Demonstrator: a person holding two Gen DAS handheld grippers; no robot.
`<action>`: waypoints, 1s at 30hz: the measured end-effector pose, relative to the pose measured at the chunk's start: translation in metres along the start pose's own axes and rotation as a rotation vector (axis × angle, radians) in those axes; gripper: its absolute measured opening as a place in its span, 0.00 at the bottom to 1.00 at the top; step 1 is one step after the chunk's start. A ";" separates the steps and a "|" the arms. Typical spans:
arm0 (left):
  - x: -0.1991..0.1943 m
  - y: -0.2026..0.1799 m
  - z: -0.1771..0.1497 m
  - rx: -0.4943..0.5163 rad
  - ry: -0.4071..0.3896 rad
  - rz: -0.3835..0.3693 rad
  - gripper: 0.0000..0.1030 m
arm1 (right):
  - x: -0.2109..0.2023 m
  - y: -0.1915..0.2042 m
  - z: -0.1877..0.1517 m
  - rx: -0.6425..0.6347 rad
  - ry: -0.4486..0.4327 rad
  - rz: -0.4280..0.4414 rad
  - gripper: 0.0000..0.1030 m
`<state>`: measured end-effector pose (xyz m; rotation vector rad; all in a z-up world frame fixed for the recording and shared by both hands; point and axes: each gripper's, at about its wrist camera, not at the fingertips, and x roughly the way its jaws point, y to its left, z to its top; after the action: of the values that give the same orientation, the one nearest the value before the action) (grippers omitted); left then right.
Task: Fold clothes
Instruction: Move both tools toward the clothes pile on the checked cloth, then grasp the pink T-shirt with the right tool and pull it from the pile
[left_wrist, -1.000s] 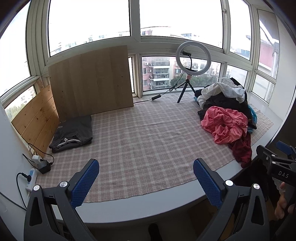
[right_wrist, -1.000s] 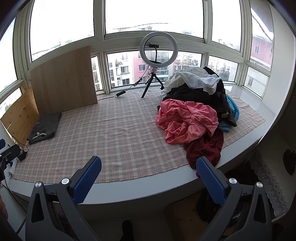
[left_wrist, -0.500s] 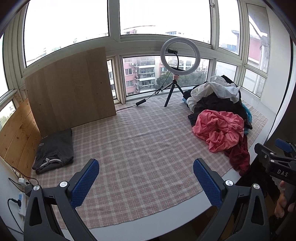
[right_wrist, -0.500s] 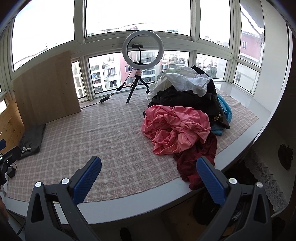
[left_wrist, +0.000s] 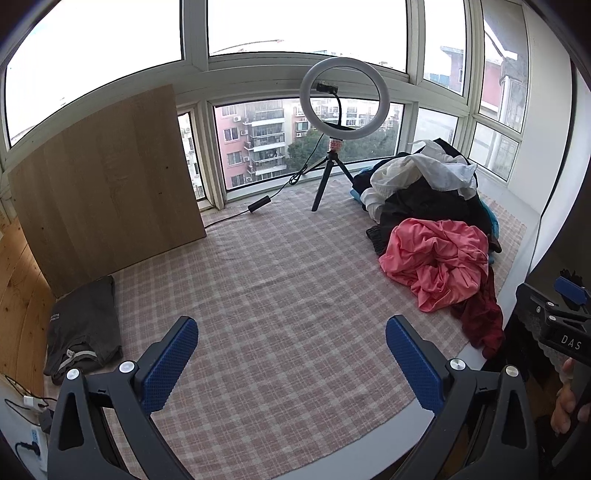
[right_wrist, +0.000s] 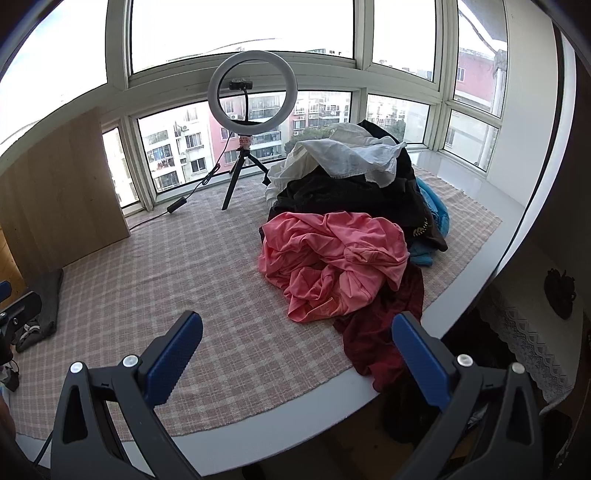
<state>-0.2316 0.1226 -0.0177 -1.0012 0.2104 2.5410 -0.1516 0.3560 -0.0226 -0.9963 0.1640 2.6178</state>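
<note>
Checked cloth (left_wrist: 280, 280), "DAS" lettering on right gripper (left_wrist: 570, 345) alongside.

At the right edge of the left wrist view we read the white letters "DAS" on the black body of the right gripper (left_wrist: 565, 325), which a hand (left_wrist: 565, 402) holds from below. On the folded dark grey garment (left_wrist: 83, 325) at the lower left of that view we see a small white printed label, perhaps two short lines, too small to read. We find no other legible writing in either view.
</note>
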 end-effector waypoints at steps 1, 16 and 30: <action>0.003 0.001 0.001 0.007 0.003 -0.003 0.99 | 0.001 0.001 0.001 0.004 0.000 -0.005 1.00; 0.046 0.007 0.034 0.029 0.019 -0.124 0.99 | 0.030 -0.014 0.014 0.073 0.009 -0.035 1.00; 0.070 0.007 0.079 -0.084 -0.010 -0.088 0.99 | 0.150 -0.155 0.055 0.117 0.063 0.072 1.00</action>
<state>-0.3304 0.1602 -0.0073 -1.0052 0.0559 2.4919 -0.2373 0.5536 -0.0793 -1.0511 0.3706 2.6080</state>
